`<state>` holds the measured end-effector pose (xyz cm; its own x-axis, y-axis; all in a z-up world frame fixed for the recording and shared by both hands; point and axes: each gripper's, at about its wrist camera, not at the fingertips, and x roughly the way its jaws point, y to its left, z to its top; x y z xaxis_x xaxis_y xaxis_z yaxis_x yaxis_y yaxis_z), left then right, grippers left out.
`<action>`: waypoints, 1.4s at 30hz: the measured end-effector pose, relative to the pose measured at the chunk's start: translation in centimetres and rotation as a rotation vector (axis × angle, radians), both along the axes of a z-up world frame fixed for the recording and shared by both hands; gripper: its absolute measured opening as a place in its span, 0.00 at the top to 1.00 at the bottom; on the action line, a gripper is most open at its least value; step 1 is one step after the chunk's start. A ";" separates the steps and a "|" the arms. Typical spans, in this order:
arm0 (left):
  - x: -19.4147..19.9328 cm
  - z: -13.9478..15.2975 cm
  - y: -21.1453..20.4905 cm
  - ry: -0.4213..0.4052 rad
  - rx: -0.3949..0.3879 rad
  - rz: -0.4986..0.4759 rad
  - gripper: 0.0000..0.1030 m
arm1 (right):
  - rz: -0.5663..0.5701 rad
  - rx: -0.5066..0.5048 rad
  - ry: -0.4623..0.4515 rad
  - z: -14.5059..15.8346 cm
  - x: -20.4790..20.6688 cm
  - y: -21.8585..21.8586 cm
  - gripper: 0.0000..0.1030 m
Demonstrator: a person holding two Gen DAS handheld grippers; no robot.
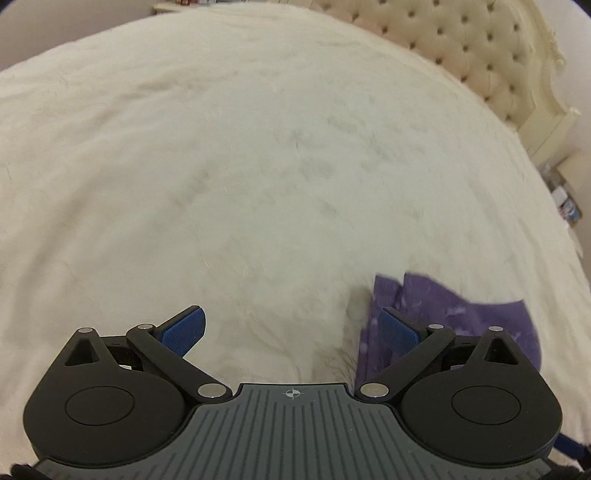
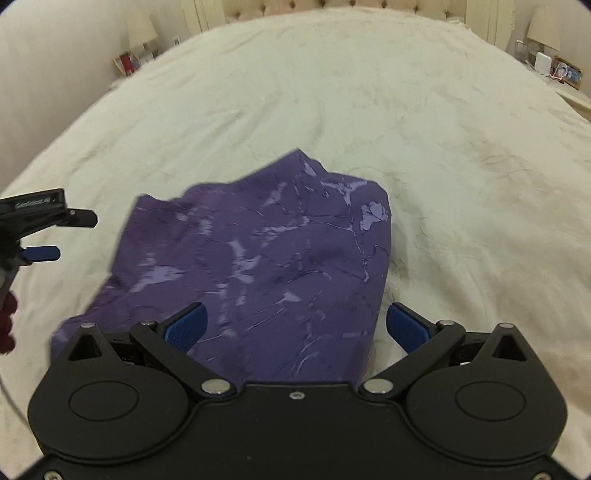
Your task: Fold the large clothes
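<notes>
Left wrist view: the left gripper (image 1: 291,326) hangs over a cream bedspread (image 1: 240,155), blue pads (image 1: 186,328) spread wide, nothing between them. A purple patterned garment (image 1: 454,314) lies on the spread at lower right; its near edge sits behind the right-hand pad, contact not clear. A tufted cream headboard (image 1: 476,51) runs along the upper right. Small items on a nightstand (image 1: 565,206) at the right edge, too blurred to name.

Right wrist view: the right gripper (image 2: 295,328) is above the purple patterned garment (image 2: 258,258), fingers wide apart, holding nothing. The garment lies bunched and creased on the cream bedspread (image 2: 424,129), most of it between and ahead of the fingers; its right edge falls just inside the right-hand pad (image 2: 406,326). The left gripper (image 2: 48,236) enters at the left edge, beside the garment's left side, its jaws parted. Lamp (image 2: 142,31) at upper left, another lamp (image 2: 543,33) and framed photo (image 2: 569,72) at upper right.
</notes>
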<state>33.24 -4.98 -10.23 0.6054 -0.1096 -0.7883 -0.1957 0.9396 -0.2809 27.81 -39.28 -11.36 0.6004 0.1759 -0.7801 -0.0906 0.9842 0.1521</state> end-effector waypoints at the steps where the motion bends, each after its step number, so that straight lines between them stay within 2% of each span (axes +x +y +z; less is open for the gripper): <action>1: -0.4 0.8 0.1 -0.017 0.007 -0.017 0.02 | -0.006 0.012 -0.012 0.5 -0.8 0.0 0.00; 4: -2.3 3.7 -0.6 -0.073 0.055 -0.106 0.02 | -0.025 0.042 -0.037 1.9 -2.6 0.4 0.00; 9: -7.3 8.5 -3.8 -0.198 0.205 -0.244 0.02 | -0.074 0.057 -0.062 4.1 -5.1 1.6 0.00; 14: -12.3 11.8 -6.3 -0.272 0.312 -0.226 0.02 | -0.114 0.072 -0.101 6.2 -8.5 2.2 0.00; 18: -13.8 12.3 -7.8 -0.228 0.394 -0.231 0.02 | -0.129 0.039 -0.116 7.7 -10.6 2.7 0.00; 24: -15.2 11.7 -7.9 -0.142 0.373 -0.293 0.02 | -0.151 0.077 -0.138 9.7 -13.3 2.9 0.00; 29: -16.7 12.1 -7.1 -0.105 0.334 -0.307 0.02 | -0.190 0.009 -0.154 10.9 -15.2 4.0 0.00; 35: -17.8 12.5 -6.4 -0.075 0.314 -0.319 0.02 | -0.268 0.034 -0.086 11.2 -16.0 4.6 0.01; 38: -18.1 12.7 -6.1 -0.057 0.313 -0.322 0.02 | -0.318 0.004 -0.058 11.4 -16.2 5.1 0.01; 42: -18.4 12.8 -5.8 -0.045 0.325 -0.332 0.02 | -0.315 0.015 -0.055 11.6 -16.8 5.8 0.01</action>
<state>14.82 -10.78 2.55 0.6138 -0.0553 -0.7875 0.1363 0.9900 0.0368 11.01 -33.53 0.25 0.6683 -0.0136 -0.7438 0.2093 0.9629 0.1705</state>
